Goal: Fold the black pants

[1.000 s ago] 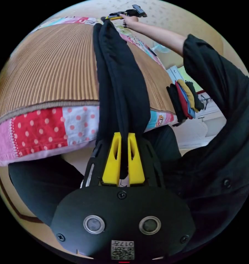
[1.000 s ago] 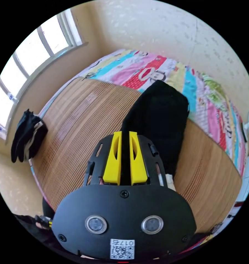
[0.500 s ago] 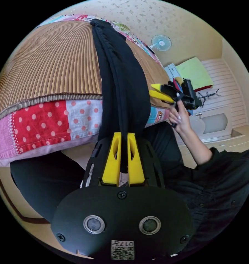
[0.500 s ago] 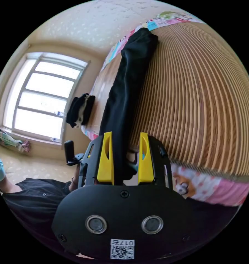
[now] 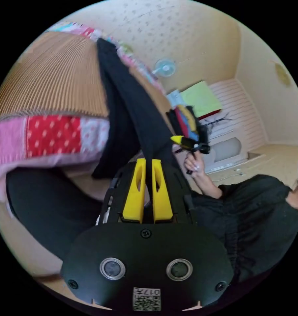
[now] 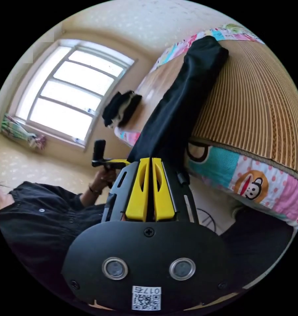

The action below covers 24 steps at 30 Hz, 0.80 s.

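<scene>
Daylight, bright and soft, no hard shadows. Source: the window [image 6: 61, 98] in the right gripper view, its panes blown out to near white. Cream wall [image 5: 188, 39] evenly lit in the left gripper view. Black pants [image 6: 183, 108] read as flat black, folds barely visible. Strong fisheye bending at the rims; bed mat [image 6: 264, 108] ribs curve hard, black corners around each circle. Left gripper view is smeared by motion blur across the quilt edge [image 5: 50, 135]; right gripper view is sharper.

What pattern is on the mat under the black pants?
Tan-brown narrow stripes, like woven slats, on the mat; clearest in the right gripper view, beside the black pants.
</scene>
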Motion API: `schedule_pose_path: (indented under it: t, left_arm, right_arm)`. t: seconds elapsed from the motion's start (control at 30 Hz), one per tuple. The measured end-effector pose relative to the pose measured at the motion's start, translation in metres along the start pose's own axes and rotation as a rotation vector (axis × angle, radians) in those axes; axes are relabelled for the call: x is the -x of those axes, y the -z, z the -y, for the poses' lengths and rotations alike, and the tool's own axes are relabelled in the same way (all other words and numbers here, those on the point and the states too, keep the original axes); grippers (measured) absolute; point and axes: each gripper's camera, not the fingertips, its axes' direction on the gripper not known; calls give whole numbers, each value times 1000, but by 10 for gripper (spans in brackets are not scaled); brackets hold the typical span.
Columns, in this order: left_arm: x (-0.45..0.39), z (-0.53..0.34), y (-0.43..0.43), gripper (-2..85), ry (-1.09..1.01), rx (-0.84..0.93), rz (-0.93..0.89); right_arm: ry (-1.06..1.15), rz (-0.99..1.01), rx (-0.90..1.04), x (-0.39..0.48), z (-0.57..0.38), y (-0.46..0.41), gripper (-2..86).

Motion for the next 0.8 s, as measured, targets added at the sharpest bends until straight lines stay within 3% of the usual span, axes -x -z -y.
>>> schedule_pose_path:
  t: [0.1,0.23,0.4,0.53,0.8]
  left_arm:
    - [21,1,-34,50,170,139,113]
    - [-8,14,-20,78,145,31,239]
    - [-16,67,-9,100,48,-53,167]
    - [-9,112,-32,87,19,-27,239]
    - [-16,59,-40,51,189,-118,171]
  right_arm:
    - [-64,-178,153,-21,-1,-47,23]
    - [-52,68,18,-29,-3,-28,34]
    - [-132,-33,-67,-50,26,-2,108]
    - [-122,5,-73,-53,58,-1,117]
    - [-148,71,-79,-46,48,2,118]
